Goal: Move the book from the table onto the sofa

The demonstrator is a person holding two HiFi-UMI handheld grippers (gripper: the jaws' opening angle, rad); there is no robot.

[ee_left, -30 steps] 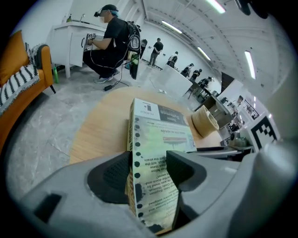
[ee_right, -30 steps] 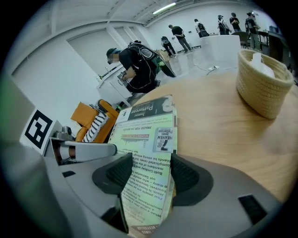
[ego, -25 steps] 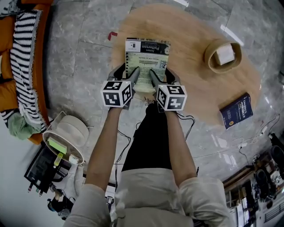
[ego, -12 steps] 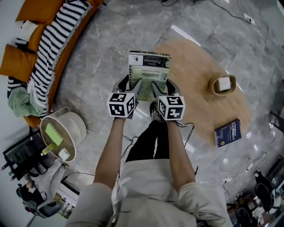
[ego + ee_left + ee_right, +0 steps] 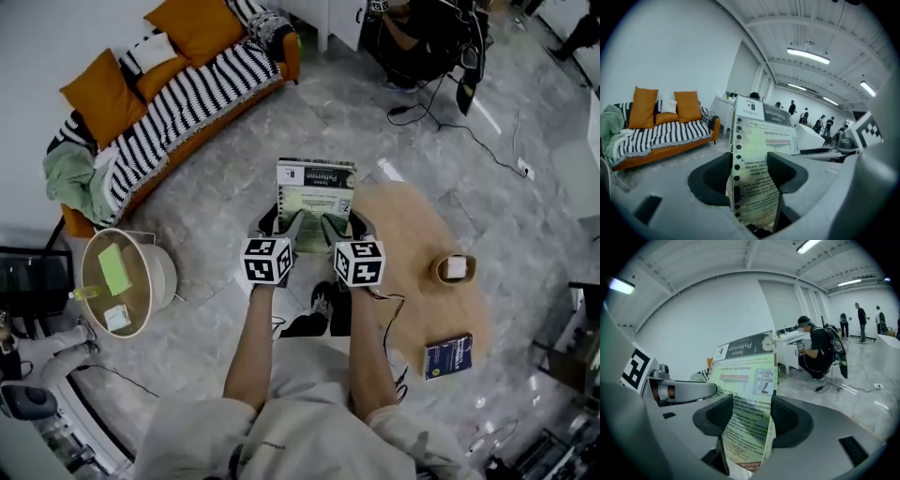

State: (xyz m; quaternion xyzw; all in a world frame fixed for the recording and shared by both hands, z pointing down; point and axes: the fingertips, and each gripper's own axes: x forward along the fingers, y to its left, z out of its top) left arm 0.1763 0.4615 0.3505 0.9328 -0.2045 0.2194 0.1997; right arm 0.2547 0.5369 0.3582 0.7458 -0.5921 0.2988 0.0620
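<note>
Two-handed carry here: sofa (image 5: 178, 94) is far left. Left gripper (image 5: 281, 223) jaws pinch the book's (image 5: 315, 192) near edge, right gripper (image 5: 342, 225) jaws likewise. It's midair, off the surface (image 5: 422, 244). Next, I'd guess: walk left and lower it onto the seat.

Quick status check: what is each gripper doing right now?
Left gripper: shut on the green book, held above the floor.
Right gripper: shut on the same book.
</note>
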